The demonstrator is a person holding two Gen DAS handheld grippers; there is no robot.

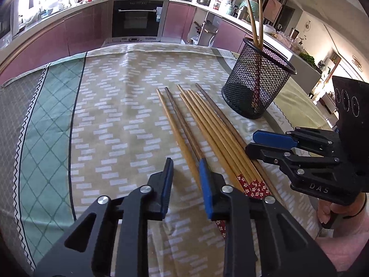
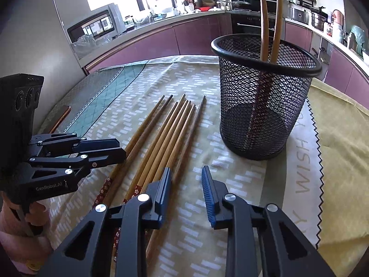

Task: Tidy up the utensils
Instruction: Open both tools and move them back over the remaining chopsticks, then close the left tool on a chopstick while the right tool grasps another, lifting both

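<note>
Two chopsticks (image 2: 269, 23) in mesh cup (image 2: 265, 106); both claws gaping.

Tan and dark-brown chopsticks (image 1: 207, 133) carry red floral ends; the mesh holder (image 1: 257, 78) at two o'clock is black; the tablecloth (image 1: 110, 115) is beige with white dashes (green lattice at nine o'clock)
</note>
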